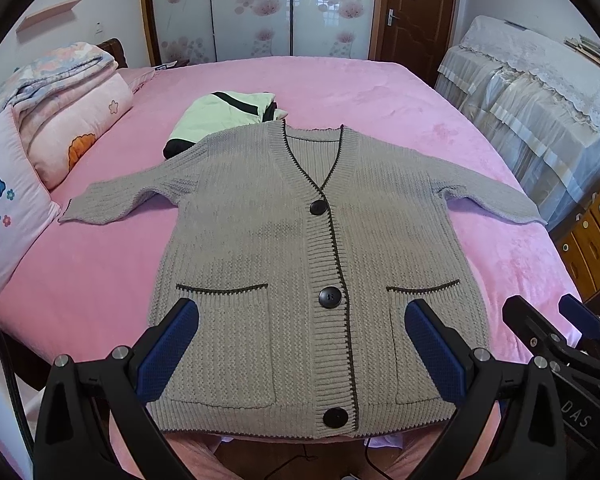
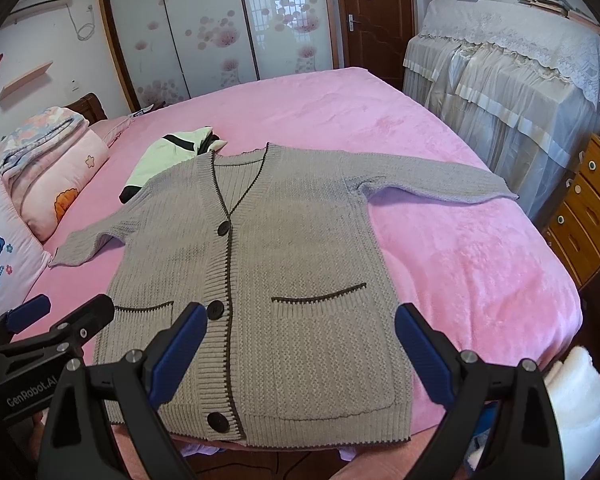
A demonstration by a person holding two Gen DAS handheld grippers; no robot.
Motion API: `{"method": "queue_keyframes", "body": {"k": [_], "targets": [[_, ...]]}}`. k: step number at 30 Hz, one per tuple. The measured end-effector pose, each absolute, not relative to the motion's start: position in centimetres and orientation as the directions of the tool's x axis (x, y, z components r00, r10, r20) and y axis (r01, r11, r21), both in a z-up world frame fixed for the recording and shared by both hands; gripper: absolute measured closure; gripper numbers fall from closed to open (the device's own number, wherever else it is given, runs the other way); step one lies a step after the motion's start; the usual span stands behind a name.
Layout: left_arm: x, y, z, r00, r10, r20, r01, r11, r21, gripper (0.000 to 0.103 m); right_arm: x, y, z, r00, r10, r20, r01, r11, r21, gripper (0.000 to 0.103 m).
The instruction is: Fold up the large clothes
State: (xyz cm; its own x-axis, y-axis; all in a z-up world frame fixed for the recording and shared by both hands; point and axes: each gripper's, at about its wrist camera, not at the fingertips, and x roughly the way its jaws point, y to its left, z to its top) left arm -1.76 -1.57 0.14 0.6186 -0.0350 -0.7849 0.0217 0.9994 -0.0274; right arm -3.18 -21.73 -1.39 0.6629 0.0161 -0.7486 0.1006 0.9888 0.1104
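A grey knitted cardigan [image 1: 300,240] with dark trim and three black buttons lies flat and face up on the pink bed [image 1: 380,88], sleeves spread to both sides. It also shows in the right wrist view [image 2: 292,264]. My left gripper [image 1: 300,320] is open and empty, hovering above the cardigan's hem. My right gripper [image 2: 300,320] is open and empty, above the hem's right half. The right gripper also shows in the left wrist view [image 1: 548,316]; the left gripper shows in the right wrist view [image 2: 70,306].
A folded white and black garment [image 1: 224,116] lies behind the cardigan's left shoulder. Folded quilts and pillows [image 1: 60,120] stack along the bed's left side. Lace-covered furniture [image 1: 540,92] and a wooden drawer unit [image 2: 588,208] stand on the right. Wardrobe doors [image 1: 260,8] are behind.
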Motion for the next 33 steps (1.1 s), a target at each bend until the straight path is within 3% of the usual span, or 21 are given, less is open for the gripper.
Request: {"method": "queue_keyframes", "body": {"k": [11,33], "targets": [[-2.1,-2.0,0.2,0.626,-0.031,-0.779,0.034,0.999,-0.013,0.001,-2.9,-23.1,-2.5,0.638,0.062,-0.767,0.12,0.976,0.179,0.007],[-1.2,-3.0,-0.3,0.609,-0.031,-0.792,0.045,0.999,-0.004,0.001,-2.5,-23.3,-2.2,0.646,-0.003,-0.763,0.151,0.981,0.123,0.002]]}}
